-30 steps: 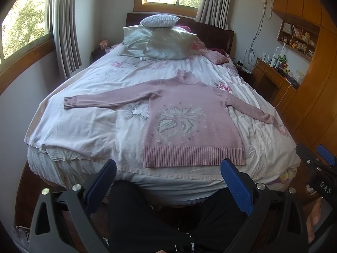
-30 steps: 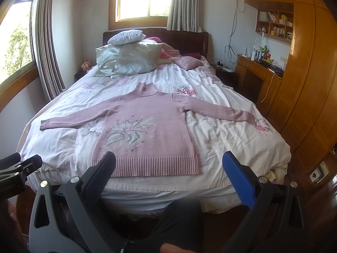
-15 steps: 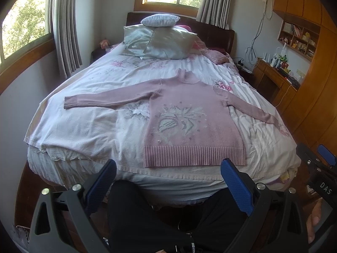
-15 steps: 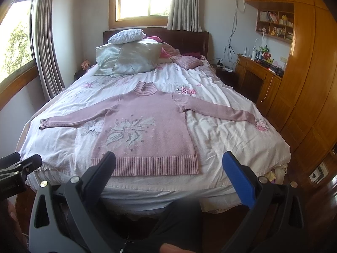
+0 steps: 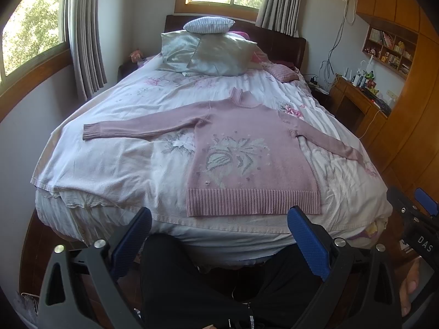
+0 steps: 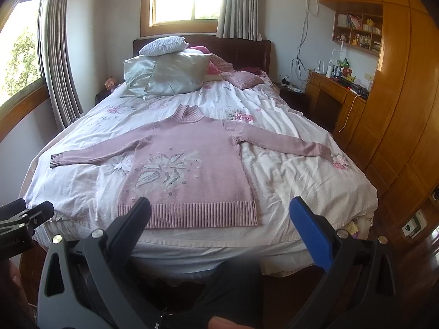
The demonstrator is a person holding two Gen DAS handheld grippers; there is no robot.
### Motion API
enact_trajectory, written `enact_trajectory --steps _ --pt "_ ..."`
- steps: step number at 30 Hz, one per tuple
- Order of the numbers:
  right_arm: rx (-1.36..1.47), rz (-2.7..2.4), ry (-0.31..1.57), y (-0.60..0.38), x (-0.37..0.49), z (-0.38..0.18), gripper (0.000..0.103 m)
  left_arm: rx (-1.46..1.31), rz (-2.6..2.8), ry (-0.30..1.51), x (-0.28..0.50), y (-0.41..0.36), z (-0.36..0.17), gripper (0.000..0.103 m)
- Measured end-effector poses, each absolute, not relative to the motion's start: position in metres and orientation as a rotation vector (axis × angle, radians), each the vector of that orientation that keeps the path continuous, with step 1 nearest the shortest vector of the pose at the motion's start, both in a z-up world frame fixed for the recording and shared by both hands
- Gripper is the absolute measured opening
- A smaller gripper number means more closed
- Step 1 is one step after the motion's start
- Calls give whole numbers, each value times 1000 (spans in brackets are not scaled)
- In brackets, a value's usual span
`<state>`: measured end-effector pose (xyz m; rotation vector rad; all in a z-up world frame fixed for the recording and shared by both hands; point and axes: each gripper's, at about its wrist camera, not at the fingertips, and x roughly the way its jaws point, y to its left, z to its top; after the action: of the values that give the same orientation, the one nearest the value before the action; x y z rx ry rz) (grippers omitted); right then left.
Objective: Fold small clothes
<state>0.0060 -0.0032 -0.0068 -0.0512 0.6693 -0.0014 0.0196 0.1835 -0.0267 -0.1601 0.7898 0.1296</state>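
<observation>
The pink sweater [image 5: 247, 153] lies flat on the bed [image 5: 115, 164], sleeves spread wide, hem at the foot edge. Short of that edge, the left tool [image 5: 219, 235] and right tool [image 6: 219, 224] gape, holding nothing.

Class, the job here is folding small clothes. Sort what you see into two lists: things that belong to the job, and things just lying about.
Belongs to the job:
pink sweater, spread flat on the bed
left gripper, open
right gripper, open

Just lying about:
pillows
curtains
desk
wall shelf
</observation>
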Motion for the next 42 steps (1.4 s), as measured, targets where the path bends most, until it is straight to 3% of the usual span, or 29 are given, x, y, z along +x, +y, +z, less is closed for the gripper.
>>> enact_trajectory --steps 42 --pt "-61 -23 708 -10 30 -23 101 -156 138 813 43 190 -49 99"
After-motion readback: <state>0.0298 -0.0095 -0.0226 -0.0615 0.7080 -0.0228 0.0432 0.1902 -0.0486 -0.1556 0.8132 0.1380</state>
